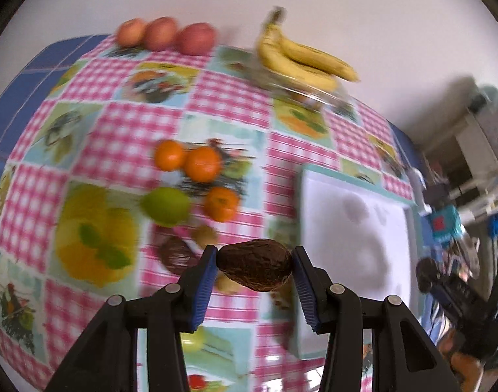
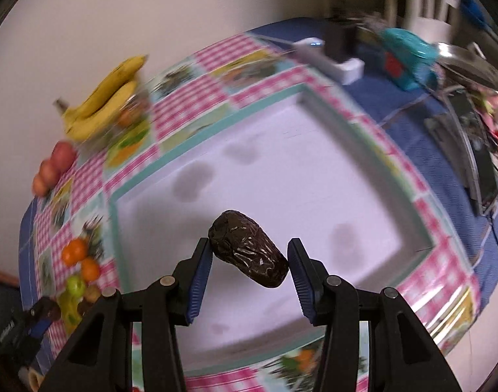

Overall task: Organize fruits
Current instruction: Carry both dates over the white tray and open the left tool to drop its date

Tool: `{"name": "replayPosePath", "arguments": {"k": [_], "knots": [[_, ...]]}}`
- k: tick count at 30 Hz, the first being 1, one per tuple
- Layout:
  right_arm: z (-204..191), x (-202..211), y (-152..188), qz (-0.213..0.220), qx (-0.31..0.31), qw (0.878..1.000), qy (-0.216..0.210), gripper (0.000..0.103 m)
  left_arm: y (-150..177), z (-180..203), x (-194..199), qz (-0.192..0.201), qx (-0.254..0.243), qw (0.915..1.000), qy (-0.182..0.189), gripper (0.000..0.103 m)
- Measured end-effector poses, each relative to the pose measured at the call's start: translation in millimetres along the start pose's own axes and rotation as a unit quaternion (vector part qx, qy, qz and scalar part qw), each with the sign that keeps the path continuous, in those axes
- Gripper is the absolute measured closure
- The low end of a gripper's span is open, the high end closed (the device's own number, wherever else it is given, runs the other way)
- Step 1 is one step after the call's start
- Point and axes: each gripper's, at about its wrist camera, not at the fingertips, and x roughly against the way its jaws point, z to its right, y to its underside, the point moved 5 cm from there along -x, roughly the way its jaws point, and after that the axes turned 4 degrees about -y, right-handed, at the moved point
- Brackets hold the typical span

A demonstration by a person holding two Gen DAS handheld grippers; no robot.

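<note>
Fruits are mid-sort — the left gripper [image 1: 254,266] and right gripper [image 2: 249,254] each pinch a dark avocado, the white tray [image 2: 314,163] empty, oranges [image 1: 201,163] waiting.

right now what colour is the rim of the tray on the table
Teal, around a white inside; the tray shows best in the right wrist view.

A dark wrinkled avocado [image 2: 248,249] is clamped between the right gripper's [image 2: 250,254] fingers [image 2: 201,263] above a white tray [image 2: 314,150].
</note>
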Motion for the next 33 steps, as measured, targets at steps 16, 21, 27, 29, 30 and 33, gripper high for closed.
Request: {"name": "replayPosePath", "arguments": {"k": [16,21,27,29,30,33], "knots": [[34,0,-34,0.053,0.013,0.998,0.016,0.054,25,104,-54,0.009,-0.148,0.9887,0.019,0.054],[29,-13,-37,0.054,0.033,0.998,0.016,0.054,25,106,-71,0.009,-0.152,0.9882,0.011,0.054],[24,-28,-40,0.052,0.054,0.997,0.026,0.054,22,104,-88,0.004,-0.145,0.9894,0.002,0.054],[25,-34,-41,0.048,0.058,0.997,0.028,0.054,22,104,-94,0.0,-0.145,0.9894,-0.002,0.054],[25,-36,-41,0.047,0.06,0.997,0.03,0.054,22,104,-94,0.003,-0.145,0.9894,-0.001,0.054],[26,-44,-40,0.041,0.065,0.996,0.039,0.054,21,105,-96,0.004,-0.148,0.989,-0.004,0.054]]}}
